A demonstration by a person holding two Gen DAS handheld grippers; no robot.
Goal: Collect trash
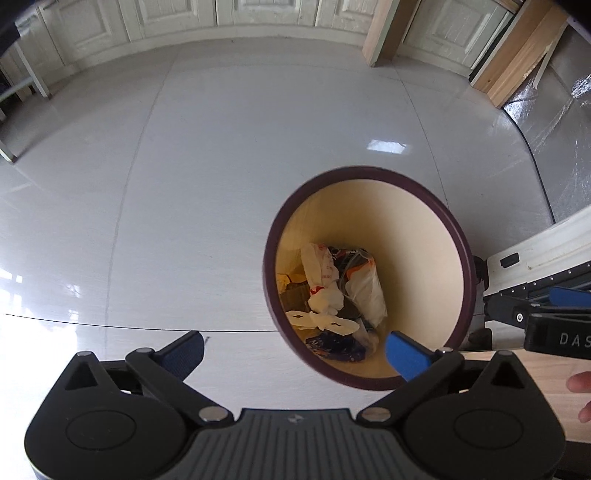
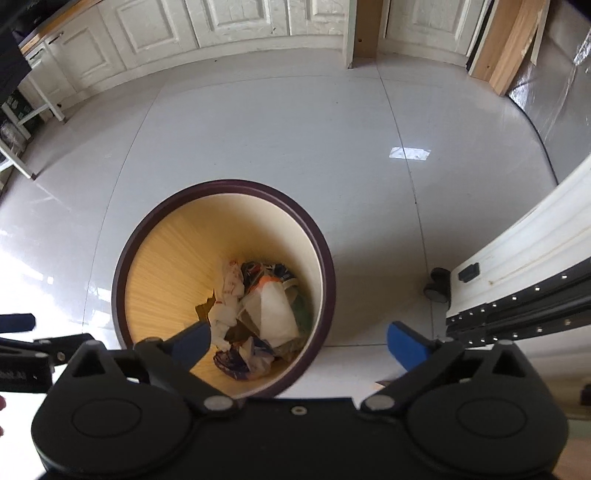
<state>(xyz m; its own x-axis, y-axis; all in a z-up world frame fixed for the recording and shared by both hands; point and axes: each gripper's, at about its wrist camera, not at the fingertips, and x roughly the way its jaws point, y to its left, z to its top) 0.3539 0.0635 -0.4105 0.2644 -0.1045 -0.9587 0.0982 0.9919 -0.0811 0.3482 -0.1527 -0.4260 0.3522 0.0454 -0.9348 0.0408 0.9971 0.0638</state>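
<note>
A round bin with a dark purple rim [image 1: 369, 171] and a cream inside stands on the floor. It also shows in the right wrist view [image 2: 221, 183]. Crumpled white bags and coloured wrappers [image 1: 332, 295] lie at its bottom, also seen from the right [image 2: 258, 314]. My left gripper [image 1: 295, 350] is open and empty above the bin's near left edge. My right gripper [image 2: 299, 345] is open and empty above the bin's near right edge. The right gripper shows at the right edge of the left wrist view [image 1: 554, 325].
Glossy grey floor tiles [image 1: 258, 129] spread around the bin. A white frame on castors [image 2: 517, 266] stands to the right. White cabinet doors [image 2: 240, 22] and wooden boards [image 2: 509, 44] line the far wall. A wooden tabletop edge [image 1: 535, 373] lies near right.
</note>
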